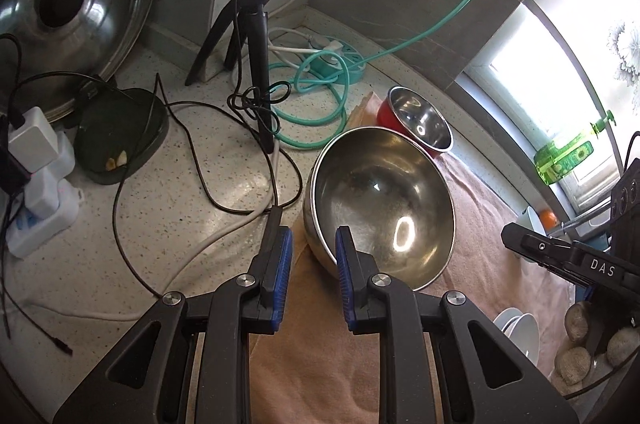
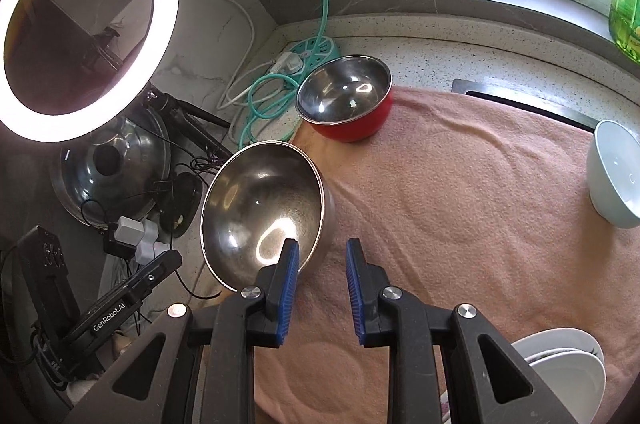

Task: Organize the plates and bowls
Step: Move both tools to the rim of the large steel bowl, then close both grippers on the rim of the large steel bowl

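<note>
Your large steel bowl (image 1: 380, 204) sits on the pink towel (image 2: 460, 192) at its left edge, tipped so the mouth leans toward you, with the red bowl (image 2: 346, 100) just behind it and a pale blue bowl (image 2: 614, 176) well apart on the right; white plates (image 2: 568, 372) are stacked near your right side. Your left gripper (image 1: 312, 264) hangs with its jaws spread and nothing between them, the right pad seeming to sit just at the steel bowl's near rim, though I can't tell whether it touches. Your right gripper (image 2: 322, 272) is likewise spread and empty, its left pad in front of the same bowl's rim on the other side. Expect that bowl to be light, rigid and slick: thin polished metal gives little friction, so pinch the rim wall with one pad inside and one outside, and keep it level or it will likely swing. It already rocks on its round base, so a nudge could roll it off the towel toward the cables (image 1: 208, 160). The ceramic pieces look heavier and chip easily
</note>
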Demonstrator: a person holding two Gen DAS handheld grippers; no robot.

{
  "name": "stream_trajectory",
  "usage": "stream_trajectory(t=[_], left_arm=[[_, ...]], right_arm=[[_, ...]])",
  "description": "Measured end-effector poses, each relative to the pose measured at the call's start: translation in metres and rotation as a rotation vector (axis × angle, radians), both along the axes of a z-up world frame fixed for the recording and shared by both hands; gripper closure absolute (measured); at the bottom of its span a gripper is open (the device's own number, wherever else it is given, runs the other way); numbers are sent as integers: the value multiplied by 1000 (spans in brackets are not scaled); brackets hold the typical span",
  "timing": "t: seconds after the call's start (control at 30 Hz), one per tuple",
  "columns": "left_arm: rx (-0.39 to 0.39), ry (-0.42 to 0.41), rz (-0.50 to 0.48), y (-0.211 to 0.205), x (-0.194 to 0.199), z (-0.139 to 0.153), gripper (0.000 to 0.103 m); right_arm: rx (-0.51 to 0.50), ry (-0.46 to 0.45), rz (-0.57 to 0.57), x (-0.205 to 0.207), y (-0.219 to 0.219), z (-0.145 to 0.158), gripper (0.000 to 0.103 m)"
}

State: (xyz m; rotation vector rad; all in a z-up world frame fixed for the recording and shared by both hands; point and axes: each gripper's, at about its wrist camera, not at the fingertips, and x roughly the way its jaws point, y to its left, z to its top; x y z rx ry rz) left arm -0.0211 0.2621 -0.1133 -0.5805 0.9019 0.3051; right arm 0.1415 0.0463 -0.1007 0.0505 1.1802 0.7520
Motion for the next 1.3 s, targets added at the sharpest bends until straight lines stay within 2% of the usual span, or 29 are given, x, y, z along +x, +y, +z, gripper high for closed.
stream_trajectory(t=[0.4,1.07,1.23,1.3], left_arm=[[0,24,-10,8,18,-13,84],[-10,36,-22,12,29,-23,84],[-9,35,-29,10,31,-23,86],[-10,32,-30,10,31,-23,90]], right_arm=[[0,47,13,22,30,-19,81],[-43,47,15,34,48,-35,82],[-41,55,15,36,49,-38,88],[-45,55,17,36,49,-39,90]])
